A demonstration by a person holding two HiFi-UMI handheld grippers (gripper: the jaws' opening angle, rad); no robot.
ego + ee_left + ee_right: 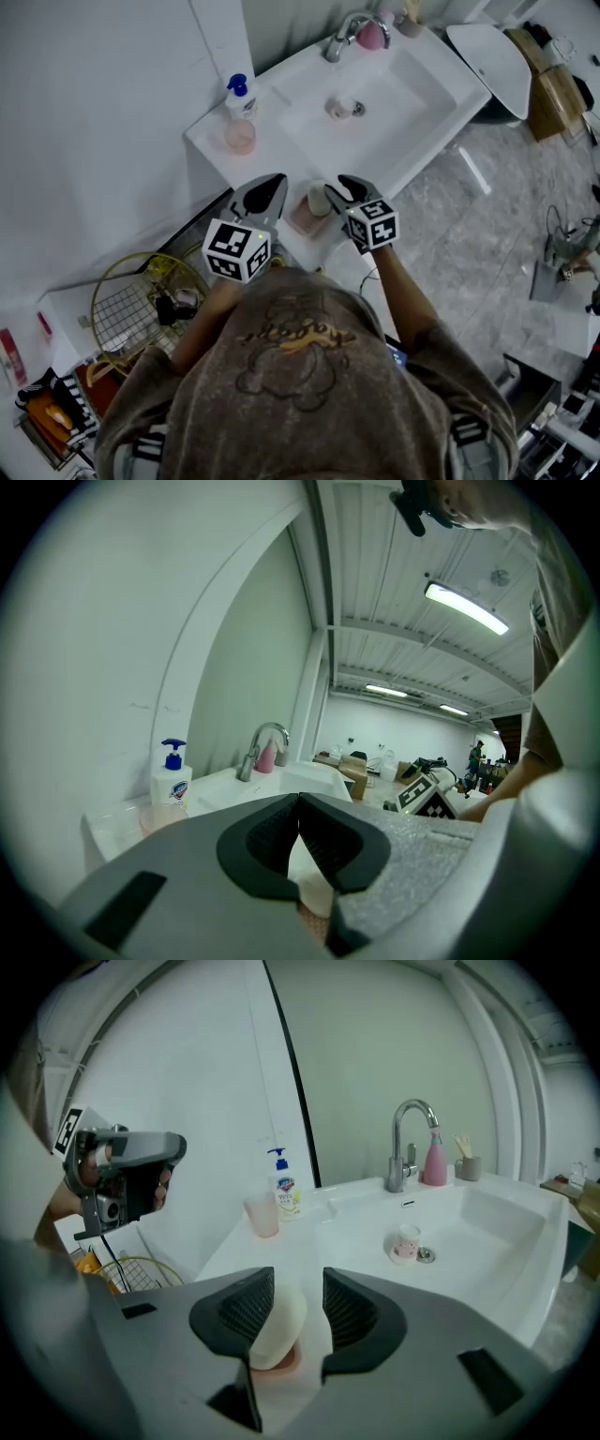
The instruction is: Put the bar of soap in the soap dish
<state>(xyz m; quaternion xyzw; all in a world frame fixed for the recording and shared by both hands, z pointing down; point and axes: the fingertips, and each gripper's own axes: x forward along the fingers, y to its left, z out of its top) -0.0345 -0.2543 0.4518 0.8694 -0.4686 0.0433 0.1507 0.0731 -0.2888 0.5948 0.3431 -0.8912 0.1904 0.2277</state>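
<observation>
Right gripper view: bar of soap (279,1321), pale and rounded, lies on the pink soap dish (283,1363) at the near edge of the white counter (281,1260). The right gripper (298,1279) has its jaws spread to either side of the bar; the soap sits hard against the jaw on the view's left, with a clear gap to the other jaw, so no pinch. Head view: the dish is on the counter's front lip, directly before the person, between the two grippers. The left gripper (266,184) hangs just beside the dish on its left, jaws pressed together at the tips with nothing held; in the left gripper view the soap shows only as a pale patch behind the closed tips. Outward along the counter: a pink cup (240,137), then a white pump bottle with a blue top (240,96) near the wall, both well apart from the dish. A basin (394,94) is sunk into the counter to the right, with a small cup (339,108) standing by its drain; a chrome tap (345,34) and a pink bottle (372,36) sit at its far rim. Below the counter on the left, a round wire basket (122,305). Nothing lies between the spread jaws and the soap; the closed left gripper crowds the dish on one side
</observation>
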